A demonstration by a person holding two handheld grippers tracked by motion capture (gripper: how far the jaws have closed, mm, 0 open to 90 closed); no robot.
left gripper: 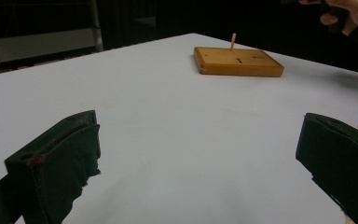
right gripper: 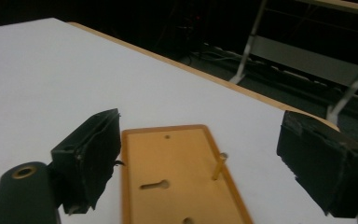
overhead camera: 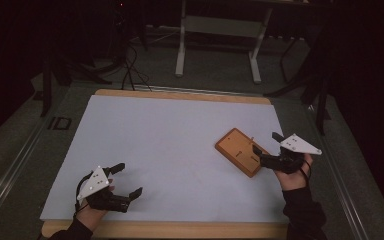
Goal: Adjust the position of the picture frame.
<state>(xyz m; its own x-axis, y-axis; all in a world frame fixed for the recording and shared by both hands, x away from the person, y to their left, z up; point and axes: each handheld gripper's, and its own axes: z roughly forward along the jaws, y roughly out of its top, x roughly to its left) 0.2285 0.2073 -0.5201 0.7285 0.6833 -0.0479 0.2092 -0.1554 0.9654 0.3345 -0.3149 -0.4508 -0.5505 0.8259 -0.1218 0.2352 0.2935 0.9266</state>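
Seen from above: wooden board lying flat on the white sheet, at about four o'clock from the sheet's middle, turned on a diagonal so its long axis runs from ten to four o'clock. Thin peg standing upright near the board's two o'clock edge; keyhole slot cut near the middle of the face. No brand, label or readable writing on the board; smooth orange-brown face with a raised rim.

Right gripper held at the board's four o'clock end, jaws spread wide with nothing between the pads, one jaw over the board's corner, the other beyond its two o'clock side. Whether that jaw touches the wood cannot be told. From the right gripper view: board low between the parted jaws, peg upright just right of centre, slot left of it, small hole near the far end.

Left gripper well apart from the board, at about seven o'clock on the sheet, jaws likewise wide apart and empty, hovering above or resting near bare paper. From the left gripper view: board far off at one o'clock, peg rising from it.

Dark marking on the floor at nine o'clock beside the table, reading roughly "ID".
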